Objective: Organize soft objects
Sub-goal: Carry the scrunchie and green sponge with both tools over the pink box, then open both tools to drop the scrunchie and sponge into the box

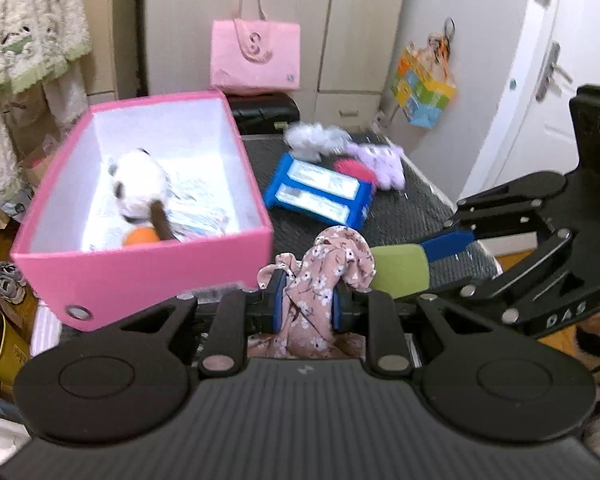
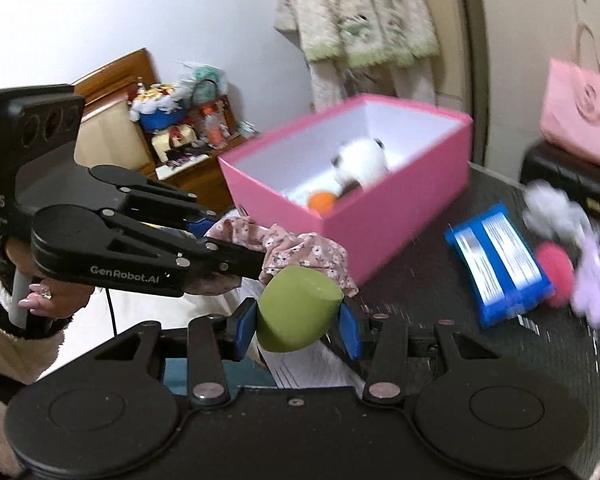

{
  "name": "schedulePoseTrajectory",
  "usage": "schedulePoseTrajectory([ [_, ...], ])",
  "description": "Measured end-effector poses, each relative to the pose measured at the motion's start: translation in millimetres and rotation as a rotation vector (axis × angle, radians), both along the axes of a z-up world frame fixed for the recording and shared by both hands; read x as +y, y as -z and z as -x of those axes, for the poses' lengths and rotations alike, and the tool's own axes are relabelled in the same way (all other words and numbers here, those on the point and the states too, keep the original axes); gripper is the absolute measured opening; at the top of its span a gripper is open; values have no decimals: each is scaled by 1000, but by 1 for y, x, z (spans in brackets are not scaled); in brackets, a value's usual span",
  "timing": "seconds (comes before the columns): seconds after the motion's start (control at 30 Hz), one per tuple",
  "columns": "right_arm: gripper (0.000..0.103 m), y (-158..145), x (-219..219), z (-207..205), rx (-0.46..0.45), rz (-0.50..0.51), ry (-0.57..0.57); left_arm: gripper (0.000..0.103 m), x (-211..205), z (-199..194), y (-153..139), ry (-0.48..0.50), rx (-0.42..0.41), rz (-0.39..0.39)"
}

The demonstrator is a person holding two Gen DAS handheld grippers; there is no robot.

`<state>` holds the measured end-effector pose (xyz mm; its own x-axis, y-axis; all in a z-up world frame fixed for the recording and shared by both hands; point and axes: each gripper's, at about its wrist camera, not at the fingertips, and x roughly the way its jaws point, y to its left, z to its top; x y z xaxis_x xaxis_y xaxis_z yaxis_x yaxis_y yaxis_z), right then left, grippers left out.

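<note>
Counted two claws. Left claw point(image 1: 309, 304) clamped tight on one pink floral cloth point(image 1: 320, 272), bunched between its blue pads, with folds spilling above and below them. Right claw point(image 2: 298, 322) clamped on one green egg-shaped soft object point(image 2: 296, 312), wedged between two blue pads set partly apart. Seen in the right wrist view: floral cloth and green object just beside each other, possibly touching, both held above the near edge of the dark surface point(image 1: 420, 208) in front of the box.

Counted one pink box point(image 1: 140, 268), open, white inside, standing on the left part of the surface. Inside it: one white plush toy with dark patches point(image 1: 140, 184), one orange ball point(image 1: 140, 236) beside the plush at the near wall, and some printed paper or packaging under them, too blurred to count.

Farther back on the surface, well apart from the box, a loose cluster: one blue pack with two white labels point(image 1: 320, 192), one grey-white fluffy item point(image 1: 312, 140), one round bright pink fuzzy item point(image 1: 354, 170), one pale purple plush piece point(image 1: 384, 160). Pink fuzzy item touching the blue pack's far edge; purple piece just beside it.

Beyond the surface: one pink tote bag point(image 1: 255, 56) resting on one black case point(image 1: 266, 112), one colourful bag point(image 1: 424, 88) hanging at the right. One hand point(image 2: 56, 298), seen gripping the left claw's handle in the right wrist view.
</note>
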<state>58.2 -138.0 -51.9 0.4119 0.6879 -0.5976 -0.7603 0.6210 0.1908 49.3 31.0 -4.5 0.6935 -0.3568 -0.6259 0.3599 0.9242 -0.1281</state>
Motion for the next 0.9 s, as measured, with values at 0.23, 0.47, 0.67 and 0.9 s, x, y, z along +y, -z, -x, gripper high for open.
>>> schedulePoseTrajectory([
  [0.23,49,-29,37,-31,-96,-4,-8,21,23,-20,-31,-48,-100,-19],
  [0.47,49,-39,71,-87,-143,9,-11,21,39,-69,-43,-119,-143,-50],
  [0.67,49,-29,94,-138,-119,57,5,21,48,-128,-31,-153,-94,-53],
  [0.9,49,-13,113,-184,-106,174,11,21,60,-183,-6,-163,6,-27],
])
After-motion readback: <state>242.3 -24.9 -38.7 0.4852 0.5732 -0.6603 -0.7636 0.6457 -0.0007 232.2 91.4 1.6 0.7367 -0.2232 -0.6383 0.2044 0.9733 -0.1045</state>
